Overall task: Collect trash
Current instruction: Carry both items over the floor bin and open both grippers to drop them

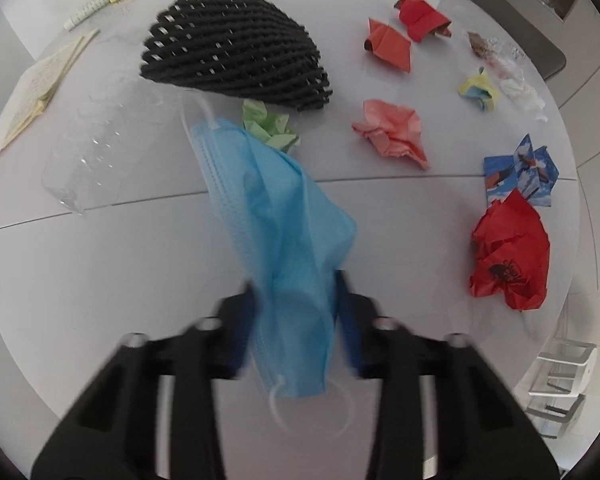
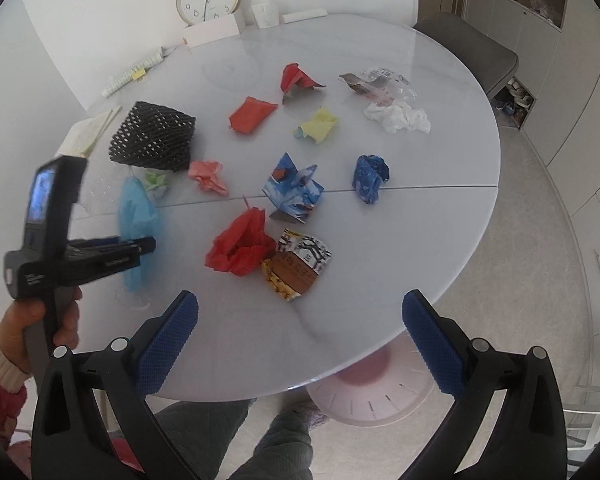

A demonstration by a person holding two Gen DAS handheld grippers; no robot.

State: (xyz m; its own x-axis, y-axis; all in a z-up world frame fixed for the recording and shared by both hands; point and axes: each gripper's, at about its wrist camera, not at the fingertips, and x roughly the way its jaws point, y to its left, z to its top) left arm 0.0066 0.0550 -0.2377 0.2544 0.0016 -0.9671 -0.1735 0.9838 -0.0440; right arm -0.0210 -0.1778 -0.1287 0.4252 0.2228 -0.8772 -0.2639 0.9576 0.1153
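The left gripper (image 1: 296,292) is clamped on a blue face mask (image 1: 276,216); both pads press the fabric near its lower end, and the mask hangs crumpled between the fingers with one ear loop (image 1: 300,404) dangling below. The mask is lifted clear of the white round table (image 1: 100,280). In the right wrist view, the same gripper (image 2: 140,246) points steeply down over the table's left side, held by a hand (image 2: 40,320) in a red sleeve with a cream cuff. The right gripper (image 2: 300,320) stands released, jaws wide apart with nothing between them, above the near table edge. Trash lies spread across the table: a black foam net (image 2: 152,142) at the left with a green paper wad (image 2: 156,184) just beside it, a pink wad (image 2: 210,176), a red crumpled sheet (image 2: 240,250) touching a snack wrapper (image 2: 300,264), a blue patterned paper fold (image 2: 294,190), a blue wad (image 2: 370,178), a yellow wad (image 2: 318,124), two red folded papers (image 2: 252,114) (image 2: 298,80), white tissue (image 2: 398,116) and clear plastic film (image 2: 376,82). A clear plastic bottle (image 1: 100,148) lies left of the mask. A pale bin (image 2: 372,396) sits on the floor below the table edge.
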